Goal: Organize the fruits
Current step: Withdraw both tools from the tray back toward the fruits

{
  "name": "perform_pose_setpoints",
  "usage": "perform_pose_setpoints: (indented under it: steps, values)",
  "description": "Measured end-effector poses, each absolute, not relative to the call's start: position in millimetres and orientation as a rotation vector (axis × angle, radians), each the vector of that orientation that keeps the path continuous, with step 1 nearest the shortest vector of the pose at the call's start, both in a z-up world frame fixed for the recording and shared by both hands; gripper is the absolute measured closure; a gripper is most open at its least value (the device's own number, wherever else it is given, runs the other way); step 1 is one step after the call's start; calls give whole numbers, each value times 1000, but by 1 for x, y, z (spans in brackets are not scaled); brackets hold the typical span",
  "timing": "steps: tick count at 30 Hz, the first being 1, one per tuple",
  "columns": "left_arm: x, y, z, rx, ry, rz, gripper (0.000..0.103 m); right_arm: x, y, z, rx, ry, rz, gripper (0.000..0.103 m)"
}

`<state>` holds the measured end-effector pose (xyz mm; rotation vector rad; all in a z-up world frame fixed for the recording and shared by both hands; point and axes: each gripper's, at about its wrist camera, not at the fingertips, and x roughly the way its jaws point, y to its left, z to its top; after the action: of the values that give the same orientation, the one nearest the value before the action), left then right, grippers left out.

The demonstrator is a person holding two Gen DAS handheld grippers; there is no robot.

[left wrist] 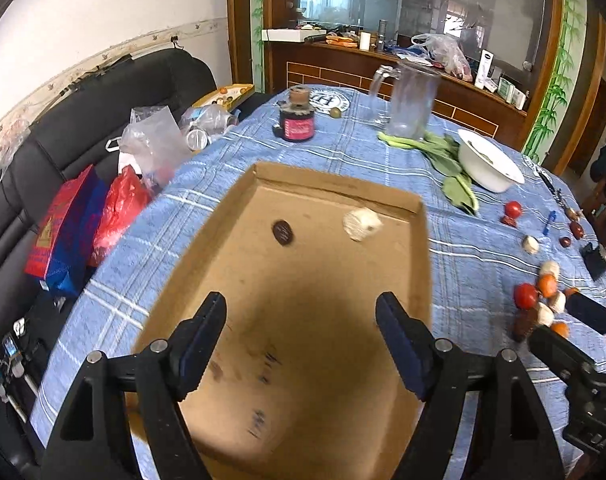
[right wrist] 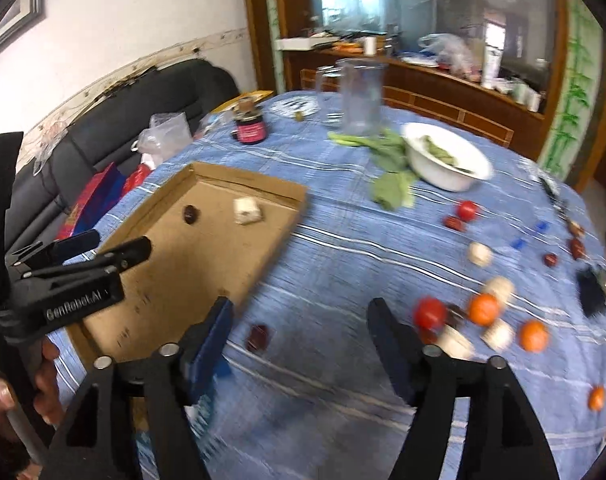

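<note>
The cardboard tray [left wrist: 417,264] lies flat on the blue checked table [left wrist: 463,248], and everything else is placed from it. Inside it, toward its far wall, sit a dark date [left wrist: 283,233] and a pale garlic bulb [left wrist: 362,223], apart from each other. The left wrist view looks straight down into the tray, where the left gripper [left wrist: 301,312] hangs over the bare cardboard floor with its jaws spread wide and nothing between them. Only the right wrist view shows the whole scatter of fruit to the right of the tray: a red tomato [right wrist: 430,313], an orange [right wrist: 483,309], more garlic and dates, and one date [right wrist: 259,337] just off the tray's near right edge. The right gripper [right wrist: 301,322] hovers over bare cloth there, jaws likewise wide and empty. A white bowl [right wrist: 443,176] and greens [right wrist: 391,190] lie beyond the tray's far right corner; open cloth separates tray and fruit.
</note>
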<state>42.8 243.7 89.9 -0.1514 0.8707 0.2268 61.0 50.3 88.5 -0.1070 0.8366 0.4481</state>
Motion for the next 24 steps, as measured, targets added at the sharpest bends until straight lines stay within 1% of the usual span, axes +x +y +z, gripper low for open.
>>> perform_pose_setpoints:
  steps: [1, 5, 7, 9, 14, 24]
  values:
    - [41, 240, 90, -160, 873, 221, 26, 54, 35, 90, -102, 830, 428, 21]
    - [33, 213, 90, -181, 882, 208, 26, 34, -19, 92, -83, 814, 358, 20]
    - [30, 200, 91, -171, 879, 208, 26, 24, -45, 91, -74, 811, 328, 16]
    - [27, 185, 90, -150, 878, 201, 26, 13, -73, 89, -68, 806, 282, 16]
    - [22, 137, 79, -104, 917, 128, 26, -14, -148, 75, -77, 815, 133, 9]
    - [22, 51, 59, 7, 993, -5, 27, -30, -256, 61, 23, 828, -37, 7]
